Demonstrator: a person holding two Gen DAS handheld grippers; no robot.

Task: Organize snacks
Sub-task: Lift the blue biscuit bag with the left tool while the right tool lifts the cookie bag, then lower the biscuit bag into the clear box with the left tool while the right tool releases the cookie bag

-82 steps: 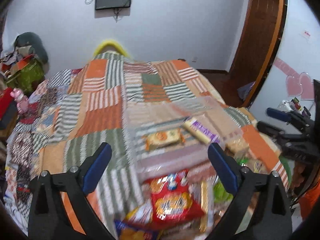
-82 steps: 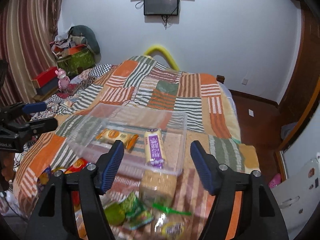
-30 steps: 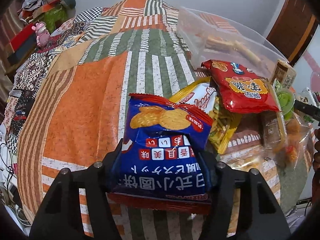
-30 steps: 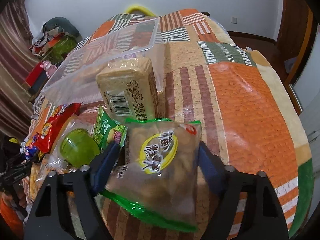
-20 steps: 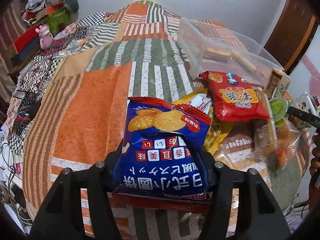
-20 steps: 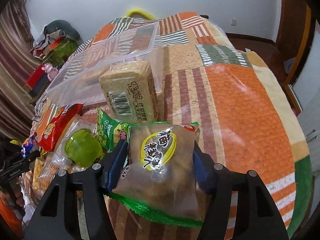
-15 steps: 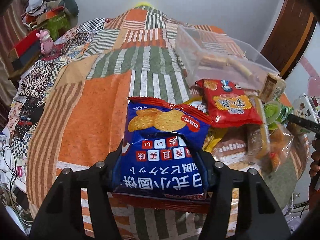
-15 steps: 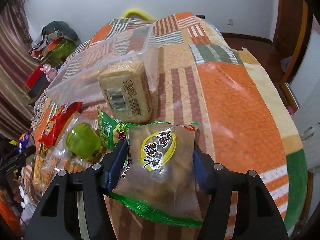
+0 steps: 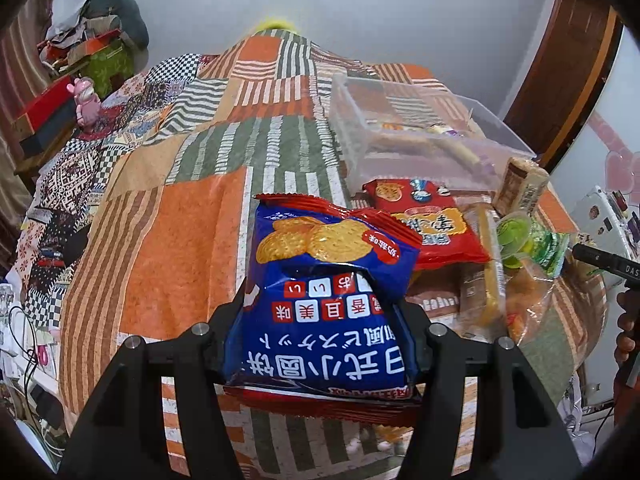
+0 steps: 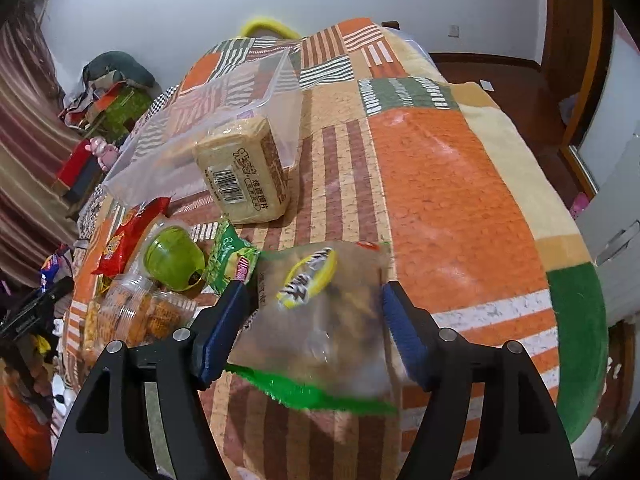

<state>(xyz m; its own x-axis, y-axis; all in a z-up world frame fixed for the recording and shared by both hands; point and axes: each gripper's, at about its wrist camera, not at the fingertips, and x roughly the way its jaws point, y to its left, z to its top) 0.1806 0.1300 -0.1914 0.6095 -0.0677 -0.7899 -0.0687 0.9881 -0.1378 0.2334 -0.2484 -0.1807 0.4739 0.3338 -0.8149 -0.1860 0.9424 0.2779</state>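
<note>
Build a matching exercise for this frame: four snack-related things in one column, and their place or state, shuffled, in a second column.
Things:
1. blue biscuit bag
2. clear snack bag with green edge
3. beige wafer block
4. clear plastic bin

Places or states:
A. standing on the blanket, leaning against the bin's corner
B. held between the fingers of the left gripper
C. on the bed, already holding a couple of snacks
D. held between the fingers of the right gripper, blurred

Pairs: 1-B, 2-D, 3-A, 4-C
</note>
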